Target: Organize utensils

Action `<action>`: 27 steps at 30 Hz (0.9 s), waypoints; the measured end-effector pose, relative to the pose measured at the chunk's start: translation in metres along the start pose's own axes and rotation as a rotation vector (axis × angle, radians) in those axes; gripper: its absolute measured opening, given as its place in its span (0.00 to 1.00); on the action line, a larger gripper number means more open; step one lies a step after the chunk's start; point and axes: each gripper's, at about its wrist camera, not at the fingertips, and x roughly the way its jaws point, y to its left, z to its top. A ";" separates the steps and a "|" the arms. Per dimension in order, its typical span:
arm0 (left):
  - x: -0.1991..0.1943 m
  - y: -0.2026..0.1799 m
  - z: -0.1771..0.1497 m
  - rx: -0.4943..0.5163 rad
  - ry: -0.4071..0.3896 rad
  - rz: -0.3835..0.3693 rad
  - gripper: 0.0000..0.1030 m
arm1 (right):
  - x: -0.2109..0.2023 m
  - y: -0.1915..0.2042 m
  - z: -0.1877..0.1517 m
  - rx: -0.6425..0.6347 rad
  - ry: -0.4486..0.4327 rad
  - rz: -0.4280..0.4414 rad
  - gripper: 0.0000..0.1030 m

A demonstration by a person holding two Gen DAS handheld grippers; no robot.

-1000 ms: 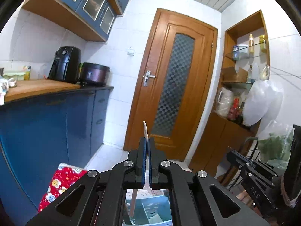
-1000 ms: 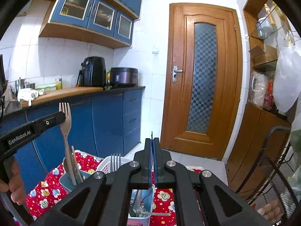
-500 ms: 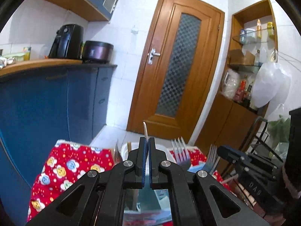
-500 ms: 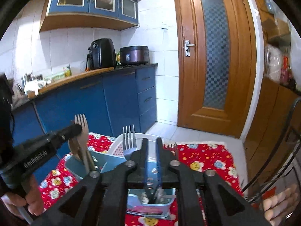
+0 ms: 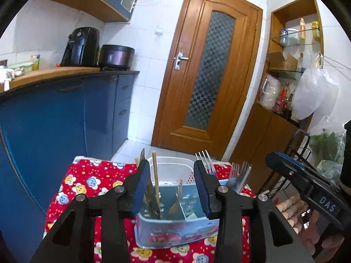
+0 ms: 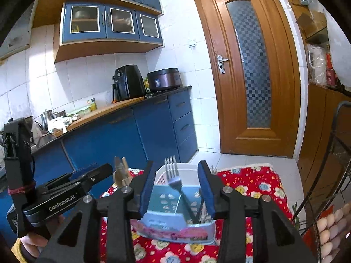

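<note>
Red flowered cloth [image 5: 72, 188] covered the tabletop under the blue caddy [image 5: 175, 230]. Both tools, left tool [image 5: 171, 182] and right tool [image 6: 176, 184], had just opened, gripping nothing; the wooden stick [image 5: 155, 173] and metal fork [image 6: 174, 175] now stood in the caddy. Only the right view showed wall cabinets [image 6: 111, 24].

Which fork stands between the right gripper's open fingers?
The tall metal fork leaning in the blue caddy, tines up; the wooden utensils stand off to the left, outside the right gripper.

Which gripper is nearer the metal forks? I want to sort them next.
Right. The right gripper frames the upright metal forks in the caddy's right section. The left gripper sits over the wooden utensils, with the forks off to its right.
</note>
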 end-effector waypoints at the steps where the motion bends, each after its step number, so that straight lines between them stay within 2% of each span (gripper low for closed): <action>1: -0.005 -0.001 -0.001 0.003 -0.002 0.005 0.42 | -0.004 0.002 -0.003 0.002 0.000 0.002 0.44; 7: -0.030 -0.008 -0.014 0.027 -0.008 0.030 0.50 | -0.026 0.009 -0.024 0.004 0.001 0.013 0.52; 14: -0.057 -0.017 -0.038 0.048 -0.012 0.046 0.64 | -0.039 0.016 -0.053 -0.007 0.022 -0.004 0.55; 21: -0.065 -0.021 -0.062 0.069 -0.006 0.091 0.67 | -0.045 0.019 -0.080 -0.011 0.047 -0.025 0.62; 27: -0.063 -0.013 -0.080 0.043 0.016 0.122 0.67 | -0.049 0.017 -0.099 0.020 0.042 -0.035 0.68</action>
